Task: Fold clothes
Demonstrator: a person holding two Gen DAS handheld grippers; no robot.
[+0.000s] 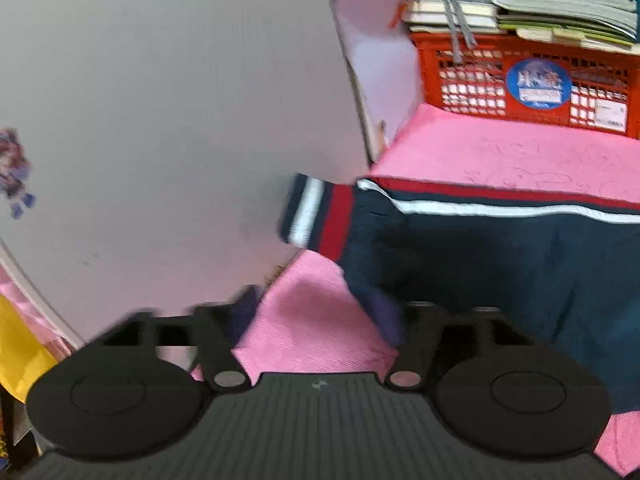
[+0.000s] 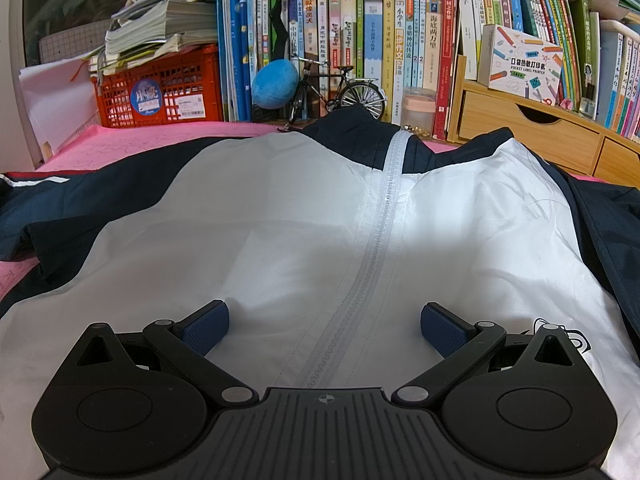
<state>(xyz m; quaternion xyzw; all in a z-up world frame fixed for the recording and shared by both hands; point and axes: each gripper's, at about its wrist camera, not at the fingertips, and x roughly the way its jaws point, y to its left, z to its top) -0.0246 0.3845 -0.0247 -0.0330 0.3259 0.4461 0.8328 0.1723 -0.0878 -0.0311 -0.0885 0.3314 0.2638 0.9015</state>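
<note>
A navy and white zip jacket (image 2: 280, 240) lies face up on the pink cloth (image 2: 132, 140), collar toward the bookshelf. My right gripper (image 2: 324, 326) is open and empty just above the white chest, straddling the zipper (image 2: 376, 236). In the left wrist view, the jacket's navy sleeve (image 1: 500, 248) with its red and white striped cuff (image 1: 316, 216) lies across the pink cloth (image 1: 312, 320), cuff hanging over the left edge. My left gripper (image 1: 320, 316) is open, its blurred right fingertip (image 1: 388, 320) at the sleeve's lower edge.
A red plastic crate (image 1: 520, 80) with stacked books on top stands at the back left; it also shows in the right wrist view (image 2: 160, 92). A grey board (image 1: 180, 120) rises at the left. A bookshelf (image 2: 400, 40), toy bicycle (image 2: 336, 88), blue ball (image 2: 276, 84) and wooden drawers (image 2: 532, 132) line the back.
</note>
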